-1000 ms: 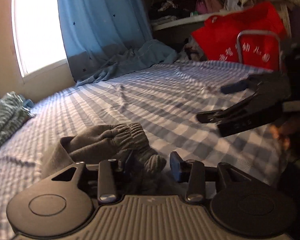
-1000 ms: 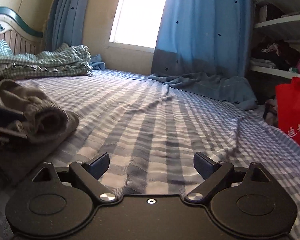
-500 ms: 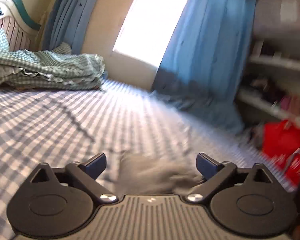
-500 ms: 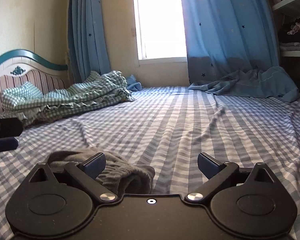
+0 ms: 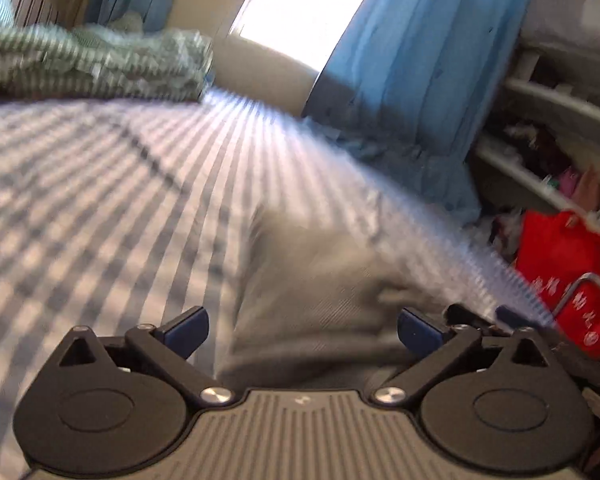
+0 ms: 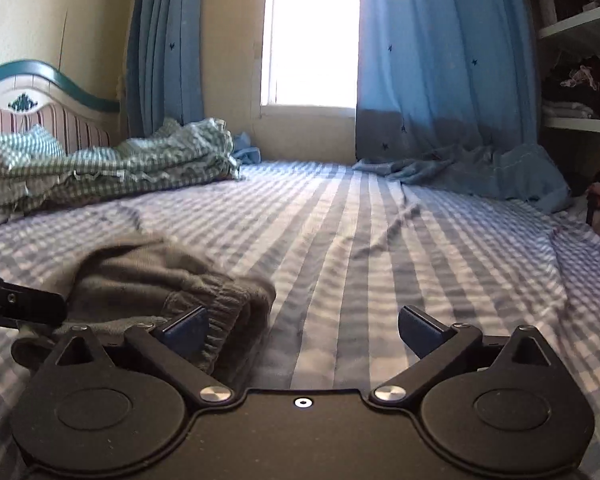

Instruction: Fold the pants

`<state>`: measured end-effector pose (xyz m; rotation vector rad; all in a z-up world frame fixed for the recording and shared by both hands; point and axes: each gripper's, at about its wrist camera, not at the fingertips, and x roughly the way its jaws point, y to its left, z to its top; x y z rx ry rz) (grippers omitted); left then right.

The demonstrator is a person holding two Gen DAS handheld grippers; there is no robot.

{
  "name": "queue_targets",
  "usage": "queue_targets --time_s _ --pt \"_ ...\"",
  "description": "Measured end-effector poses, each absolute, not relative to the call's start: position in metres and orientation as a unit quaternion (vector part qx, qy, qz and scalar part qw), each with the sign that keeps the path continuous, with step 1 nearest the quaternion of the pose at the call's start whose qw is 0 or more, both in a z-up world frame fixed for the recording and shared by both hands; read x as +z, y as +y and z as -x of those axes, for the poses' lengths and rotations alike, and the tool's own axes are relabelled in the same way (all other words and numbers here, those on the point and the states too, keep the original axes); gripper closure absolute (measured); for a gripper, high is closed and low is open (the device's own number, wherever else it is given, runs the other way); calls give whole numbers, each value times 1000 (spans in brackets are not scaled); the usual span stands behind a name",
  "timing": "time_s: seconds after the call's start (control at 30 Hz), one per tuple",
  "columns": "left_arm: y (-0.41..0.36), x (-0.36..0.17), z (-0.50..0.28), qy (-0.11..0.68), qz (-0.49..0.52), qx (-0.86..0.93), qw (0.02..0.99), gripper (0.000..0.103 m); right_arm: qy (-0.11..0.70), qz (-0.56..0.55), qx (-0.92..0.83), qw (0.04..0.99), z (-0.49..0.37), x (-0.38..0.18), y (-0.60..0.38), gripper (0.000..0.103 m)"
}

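Bedroom scene: blue-and-white checked bed sheet fills most of both views, window at the far wall, blue curtains on both sides of it, one curtain's hem spilling onto the mattress. Green gingham bedding is bunched near the striped headboard. Shelves with clutter stand at the right; red bag sits below them in the left wrist view.

Grey pants lie on the sheet in a folded bundle, ribbed elastic band facing the right camera, low left in that view. In the left wrist view the pants show as a blurred grey slab directly ahead, extending between the fingers.

Left gripper: jaws have just been opening, now spread wide. Cloth sits in the gap, but the pads are clear of it, no grip. Frame is motion-blurred.

Right gripper: jaws have just been opening too, now fully spread. Its left finger overlaps the edge of the pants bundle in view; contact can't be told. Mostly bare sheet between the pads, nothing clamped.

Part of the left gripper pokes in at the left edge of the right wrist view, just beside the bundle.
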<state>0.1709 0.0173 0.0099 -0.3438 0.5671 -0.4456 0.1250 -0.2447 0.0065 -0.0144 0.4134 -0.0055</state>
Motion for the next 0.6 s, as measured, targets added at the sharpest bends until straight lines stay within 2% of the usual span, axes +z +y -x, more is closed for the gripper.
queue_targets --time_s 0.1,0.2,0.27,0.43,0.6 --pt "2 28 -197 261 130 -195 937 1 197 -18 11 980 -151 22 -246 1" --pt "-19 7 -241 336 52 -133 931 0 247 18 5 969 -186 7 -231 1" --pt "-10 -16 -246 326 88 -161 927 0 273 41 -1 961 -195 -11 -225 1" --pt "15 -33 -231 321 205 -175 908 1 256 -28 4 966 -182 -26 -241 1" --pt "23 -6 -184 266 176 -189 929 1 196 -17 7 980 -142 6 -232 2"
